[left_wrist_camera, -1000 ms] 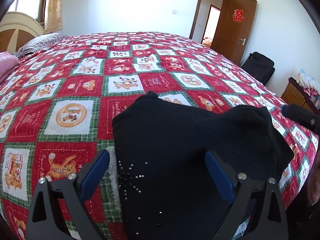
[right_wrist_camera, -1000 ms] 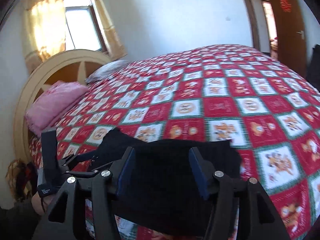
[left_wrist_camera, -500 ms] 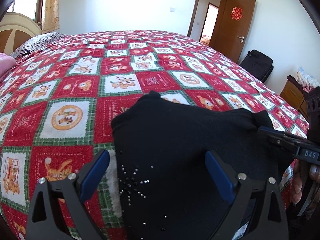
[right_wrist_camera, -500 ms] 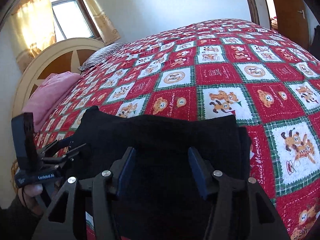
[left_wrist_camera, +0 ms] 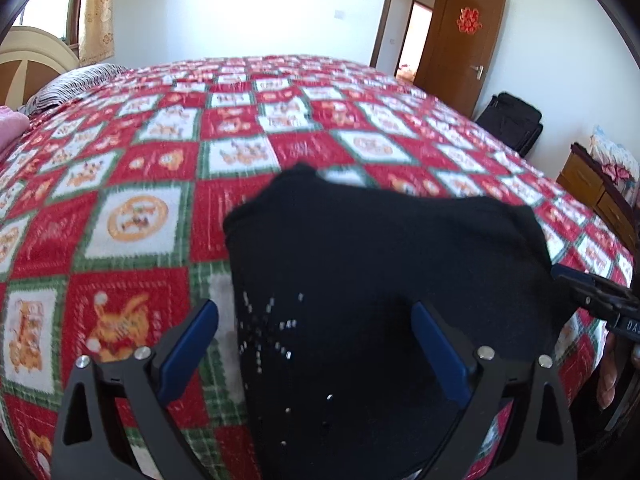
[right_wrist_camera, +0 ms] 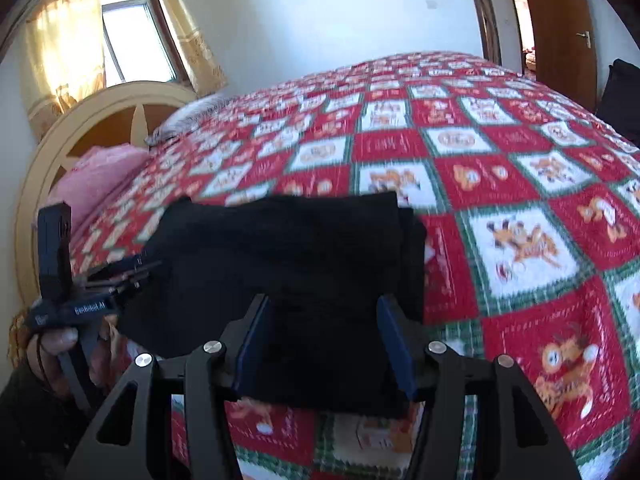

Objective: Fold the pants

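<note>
The black pants (left_wrist_camera: 384, 280) lie folded into a compact stack on the bed (left_wrist_camera: 132, 216), at 6 o'clock. Left claw (left_wrist_camera: 316, 344) and right claw (right_wrist_camera: 324, 340) both hang released above them. Folding looks nearly finished; next comes a final tidy or withdrawal.

Black pants (left_wrist_camera: 384, 280) with small silver studs, red, white and green checked bedspread (left_wrist_camera: 160, 184) with orange cartoon animals, blue-padded black grippers (right_wrist_camera: 324, 344), pink blanket (right_wrist_camera: 96, 176), brown door (left_wrist_camera: 460, 40) with red emblem
</note>
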`<state>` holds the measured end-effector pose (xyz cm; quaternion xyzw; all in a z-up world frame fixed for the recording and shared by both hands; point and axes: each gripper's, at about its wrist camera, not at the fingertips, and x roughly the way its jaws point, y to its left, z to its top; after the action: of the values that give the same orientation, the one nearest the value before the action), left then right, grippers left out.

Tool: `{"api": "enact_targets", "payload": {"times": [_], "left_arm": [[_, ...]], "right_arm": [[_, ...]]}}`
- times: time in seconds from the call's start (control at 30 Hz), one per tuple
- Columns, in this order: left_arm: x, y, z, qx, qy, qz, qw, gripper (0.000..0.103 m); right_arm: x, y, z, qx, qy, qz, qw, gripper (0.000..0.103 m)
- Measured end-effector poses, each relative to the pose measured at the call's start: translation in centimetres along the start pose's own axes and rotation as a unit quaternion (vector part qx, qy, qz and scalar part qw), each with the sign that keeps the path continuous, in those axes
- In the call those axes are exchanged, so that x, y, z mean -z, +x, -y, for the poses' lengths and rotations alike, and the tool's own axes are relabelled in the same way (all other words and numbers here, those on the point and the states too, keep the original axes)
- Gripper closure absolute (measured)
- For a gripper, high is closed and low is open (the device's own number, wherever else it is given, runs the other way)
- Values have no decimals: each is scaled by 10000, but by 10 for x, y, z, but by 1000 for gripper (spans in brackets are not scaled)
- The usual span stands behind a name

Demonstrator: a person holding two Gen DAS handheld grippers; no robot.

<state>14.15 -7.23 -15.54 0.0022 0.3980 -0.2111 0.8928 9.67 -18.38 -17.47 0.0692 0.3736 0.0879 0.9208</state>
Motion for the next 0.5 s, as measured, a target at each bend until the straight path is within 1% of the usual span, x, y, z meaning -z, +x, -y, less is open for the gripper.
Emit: {"api": "enact_targets", "payload": {"times": [0.07, 0.23, 0.3, 0.37, 0.43, 0.47, 0.5], "left_arm": [[2, 2, 0, 4, -49, 71, 10000, 0], [-1, -2, -1, 9, -49, 30, 10000, 0], [-3, -11, 0, 33, -34, 125, 9999, 0], [-6, -17, 0, 48, 3, 232, 9997, 0], [-9, -15, -1, 95, -8, 252, 9996, 0], [-10, -12, -3, 111, -18, 209, 9997, 0], [-10, -7, -4, 134, -37, 149, 9998, 0]], "right_arm": [[3, 3, -2, 84, -195, 102, 9997, 46], [3, 2, 2, 91, -209, 118, 9997, 46], [0, -4, 3, 27, -105, 154, 9998, 46], [-6, -14, 4, 24, 22, 333, 9994, 45], [-12, -26, 5, 167, 69, 602, 9980, 37], [-16, -29, 8, 213, 112, 695, 9973, 26], [-19, -28, 10, 222, 154, 695, 9972, 22]]}}
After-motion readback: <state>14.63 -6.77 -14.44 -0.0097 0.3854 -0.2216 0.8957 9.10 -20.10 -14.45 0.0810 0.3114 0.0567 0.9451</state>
